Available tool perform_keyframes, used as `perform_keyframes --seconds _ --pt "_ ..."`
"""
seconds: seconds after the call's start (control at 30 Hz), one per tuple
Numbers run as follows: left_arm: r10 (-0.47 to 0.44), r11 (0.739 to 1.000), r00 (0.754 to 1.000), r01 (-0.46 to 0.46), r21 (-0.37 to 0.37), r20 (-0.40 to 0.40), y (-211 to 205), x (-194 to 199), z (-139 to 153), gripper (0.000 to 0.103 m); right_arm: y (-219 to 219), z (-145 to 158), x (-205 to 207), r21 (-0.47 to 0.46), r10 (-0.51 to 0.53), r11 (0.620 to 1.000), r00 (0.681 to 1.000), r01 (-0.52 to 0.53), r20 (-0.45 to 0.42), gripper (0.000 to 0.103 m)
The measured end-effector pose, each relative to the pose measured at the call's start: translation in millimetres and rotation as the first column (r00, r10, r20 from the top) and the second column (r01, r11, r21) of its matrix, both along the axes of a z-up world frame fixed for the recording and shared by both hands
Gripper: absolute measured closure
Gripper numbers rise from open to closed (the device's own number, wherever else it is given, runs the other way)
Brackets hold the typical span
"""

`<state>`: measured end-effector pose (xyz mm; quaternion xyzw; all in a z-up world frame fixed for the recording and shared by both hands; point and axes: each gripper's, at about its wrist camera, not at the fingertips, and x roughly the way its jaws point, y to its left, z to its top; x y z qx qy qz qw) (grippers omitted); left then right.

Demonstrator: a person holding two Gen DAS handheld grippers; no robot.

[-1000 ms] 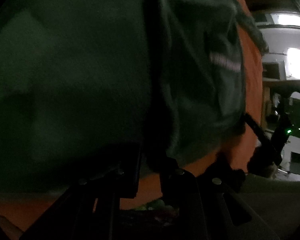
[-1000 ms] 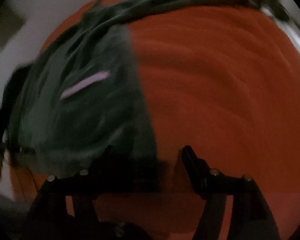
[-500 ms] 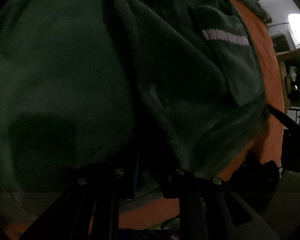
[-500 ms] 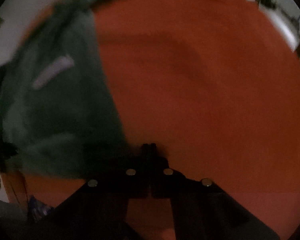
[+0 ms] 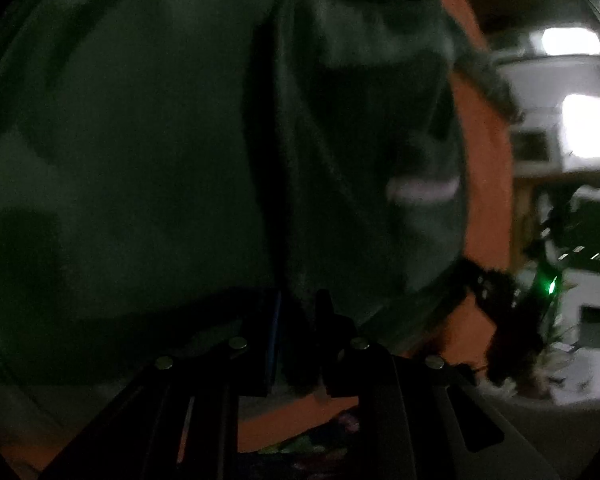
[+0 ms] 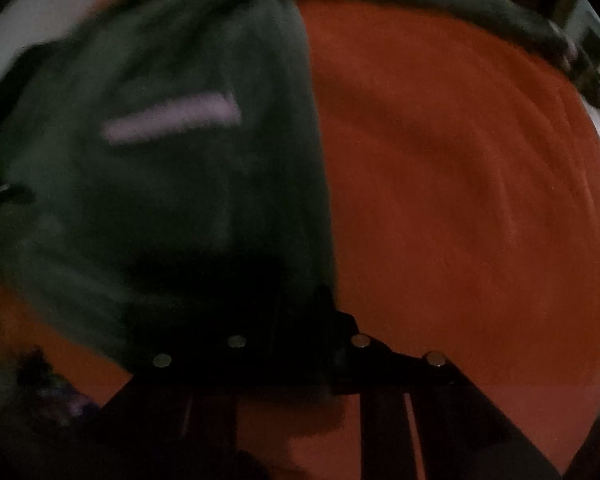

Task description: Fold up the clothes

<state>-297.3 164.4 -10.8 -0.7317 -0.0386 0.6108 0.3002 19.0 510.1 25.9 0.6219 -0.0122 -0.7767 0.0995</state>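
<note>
My left gripper (image 5: 296,320): jaws nearly shut, pinching fold of dark green soft fabric garment (image 5: 140,140). My right gripper (image 6: 300,320): jaws closed on same garment's (image 6: 160,200) near edge. Garment lies on orange cloth-covered surface (image 6: 460,180), bare orange right of garment in right wrist view. Pale lilac stripe (image 6: 172,118) on garment. Frames dark, blurred.

Left gripper (image 5: 296,312) pinches dark green garment (image 5: 140,152).
</note>
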Motion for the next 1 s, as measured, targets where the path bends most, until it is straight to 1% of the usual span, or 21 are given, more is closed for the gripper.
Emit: perform_keyframes --seconds 0.07,0.1,0.13,0.17,0.23,0.27,0.33,0.43,0.5,0.57,0.67,0.73,0.77,0.8,0.83,0.87,0.9,0.93,0.97,1.0 --pt "0.011 1.000 0.999 -0.011 0.023 -0.042 16.0 -40.4 10.8 0.085 2.0 34.4 -22.8 -0.021 0.056 0.998 0.995 -0.058 -0.077 0.079" --pt "0.018 0.999 0.998 -0.015 0.034 -0.062 24.0 -60.6 16.3 0.085 2.8 51.5 -40.1 -0.027 0.076 0.996 0.991 -0.080 -0.107 0.069" --pt "0.024 0.999 0.996 -0.020 0.046 -0.083 32.0 -80.8 21.7 0.082 4.1 65.6 -56.2 -0.036 0.087 0.995 0.988 -0.092 -0.131 0.066" --pt "0.030 0.998 0.994 -0.024 0.058 -0.103 40.0 -101.0 27.1 0.075 4.9 79.4 -75.5 -0.053 0.086 0.994 0.984 -0.095 -0.157 0.066" --pt "0.044 0.996 0.989 -0.033 0.082 -0.144 55.9 -141.4 38.0 0.065 -1.4 86.2 -110.1 -0.092 0.058 0.993 0.983 -0.075 -0.176 0.066" --pt "0.051 0.995 0.985 -0.036 0.094 -0.164 63.9 -161.6 43.4 0.061 2.5 87.9 -119.8 -0.122 0.036 0.991 0.983 -0.058 -0.180 0.066" --pt "0.058 0.993 0.978 -0.036 0.111 -0.199 79.9 -203.1 49.6 0.057 1.8 75.0 -139.6 -0.166 0.003 0.986 0.982 -0.035 -0.188 0.066" --pt "0.076 0.993 0.969 -0.053 0.103 -0.235 140.0 -257.5 47.1 0.057 -5.7 43.5 -157.8 -0.189 -0.047 0.982 0.982 0.012 -0.184 0.066" --pt "0.103 0.991 0.964 -0.078 0.113 -0.243 154.8 -272.3 48.0 0.057 -6.4 20.8 -169.7 -0.218 -0.094 0.974 0.982 0.057 -0.163 0.066" --pt "0.105 0.989 0.964 -0.076 0.123 -0.245 173.4 -287.8 46.0 0.057 3.3 8.6 -169.3 -0.243 -0.122 0.966 0.983 0.086 -0.137 0.066" --pt "0.083 0.996 0.964 -0.069 0.063 -0.254 203.5 -308.5 32.5 0.057 13.4 0.3 -162.6 -0.283 -0.134 0.954 0.984 0.096 -0.117 0.066" --pt "0.083 0.994 0.954 -0.098 -0.040 -0.287 219.2 -317.5 15.8 0.058 15.2 -3.1 -157.2 -0.280 -0.127 0.956 0.985 0.091 -0.113 0.066" --pt "0.104 0.988 0.944 -0.133 -0.074 -0.313 218.0 -322.1 12.3 0.077 16.3 -3.9 -154.7 -0.277 -0.124 0.957 0.986 0.089 -0.114 0.066" --pt "0.129 0.980 0.931 -0.172 -0.099 -0.340 214.3 -327.5 10.3 0.098 18.1 -4.4 -152.4 -0.277 -0.122 0.957 0.986 0.085 -0.118 0.066" --pt "0.170 0.973 0.919 -0.214 -0.087 -0.357 205.9 -333.0 12.7 0.096 18.3 -6.3 -152.6 -0.275 -0.122 0.958 0.985 0.084 -0.123 0.066" --pt "0.212 0.967 0.901 -0.249 -0.053 -0.378 196.2 -336.8 19.9 0.096 20.2 -6.2 -151.1 -0.270 -0.124 0.959 0.984 0.085 -0.131 0.066" --pt "0.249 0.960 0.870 -0.280 -0.012 -0.427 185.5 -339.2 32.3 0.096 22.8 -4.5 -149.0 -0.263 -0.130 0.961 0.982 0.090 -0.139 0.066" --pt "0.299 0.950 0.820 -0.304 0.071 -0.487 171.2 -338.6 51.0 0.096 24.8 -3.2 -147.5 -0.259 -0.138 0.961 0.980 0.097 -0.146 0.066" --pt "0.358 0.933 0.760 -0.316 0.173 -0.542 155.4 -336.6 71.7 0.096 27.5 -2.0 -146.4 -0.264 -0.149 0.959 0.977 0.106 -0.150 0.066" --pt "0.419 0.908 0.694 -0.317 0.275 -0.586 139.6 -334.5 92.5 0.096 29.4 -1.2 -144.6 -0.271 -0.159 0.956 0.975 0.113 -0.155 0.066"
